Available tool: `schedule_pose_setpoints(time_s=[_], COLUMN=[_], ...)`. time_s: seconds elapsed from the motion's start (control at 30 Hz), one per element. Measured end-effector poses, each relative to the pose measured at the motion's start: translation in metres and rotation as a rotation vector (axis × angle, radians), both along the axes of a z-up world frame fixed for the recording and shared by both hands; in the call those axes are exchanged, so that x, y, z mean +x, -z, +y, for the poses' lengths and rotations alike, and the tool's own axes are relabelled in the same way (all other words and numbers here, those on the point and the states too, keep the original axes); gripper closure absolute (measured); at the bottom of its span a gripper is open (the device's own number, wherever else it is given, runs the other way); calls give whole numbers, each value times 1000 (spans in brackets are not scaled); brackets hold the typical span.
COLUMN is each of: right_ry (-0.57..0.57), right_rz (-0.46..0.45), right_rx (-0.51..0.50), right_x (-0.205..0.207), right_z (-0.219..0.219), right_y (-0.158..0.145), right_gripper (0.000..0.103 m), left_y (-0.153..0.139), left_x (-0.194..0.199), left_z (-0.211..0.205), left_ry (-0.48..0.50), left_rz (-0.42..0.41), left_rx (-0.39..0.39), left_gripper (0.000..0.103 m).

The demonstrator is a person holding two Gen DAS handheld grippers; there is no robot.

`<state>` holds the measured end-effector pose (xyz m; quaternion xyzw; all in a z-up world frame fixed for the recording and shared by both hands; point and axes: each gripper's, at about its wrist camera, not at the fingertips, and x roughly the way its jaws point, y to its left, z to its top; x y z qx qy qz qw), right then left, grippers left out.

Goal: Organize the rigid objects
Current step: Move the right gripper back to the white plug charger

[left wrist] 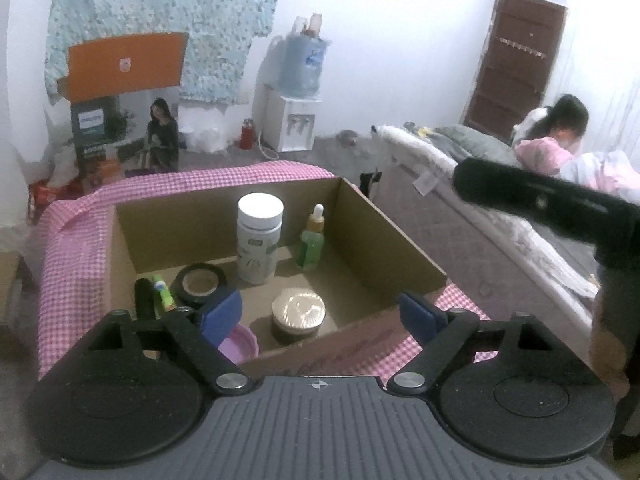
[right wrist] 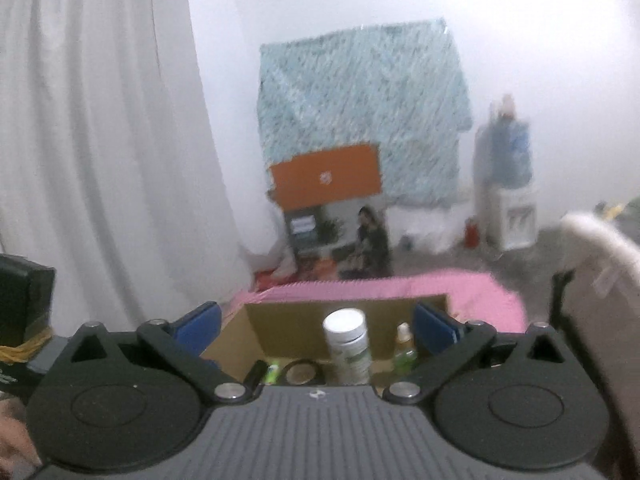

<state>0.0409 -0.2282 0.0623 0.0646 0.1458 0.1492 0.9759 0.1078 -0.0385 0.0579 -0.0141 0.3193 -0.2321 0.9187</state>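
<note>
An open cardboard box (left wrist: 380,240) stands on a pink checked cloth (left wrist: 72,248). Inside it are a white bottle (left wrist: 259,240), a green dropper bottle (left wrist: 311,244), a black tape roll (left wrist: 199,282), a gold-lidded round jar (left wrist: 298,312), a green tube (left wrist: 162,292) and a purple lid (left wrist: 238,342). My left gripper (left wrist: 322,314) hovers over the box's near edge, open and holding nothing. My right gripper (right wrist: 318,324) is open and empty, and sits back from the box (right wrist: 280,320). Past it I see the white bottle (right wrist: 348,344), the dropper bottle (right wrist: 404,354) and the tape roll (right wrist: 302,372).
A bed (left wrist: 440,208) runs along the right, with a person (left wrist: 560,132) at its far end. A water dispenser (left wrist: 298,92) and stacked boxes (left wrist: 120,64) stand by the back wall. A white curtain (right wrist: 100,140) hangs on the left, with a black box (right wrist: 24,300) beside it.
</note>
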Motion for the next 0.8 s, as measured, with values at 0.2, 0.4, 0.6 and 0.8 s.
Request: schedule_pose_setpoints(time_s=[0.2,0.4,0.6,0.8], right_ry=[162,175,132,110], right_rz=[-157,-201,61,156], right_rx=[-153,-21,9,-38], right_x=[-41,-63,-43,-43], right_z=[15,-8,-11,2], right_y=[3,9,41,68], right_gripper=[0,0,0,0], left_y=[8,21,40,59], left_x=[-21,-39,-46,-43], left_z=[13,26,25,17], left_ry=[-34,-76,-100,-88], left_rz=[3,28,65,93], left_rx=[-11,-13,49,106], left_gripper=[14,14,14,14])
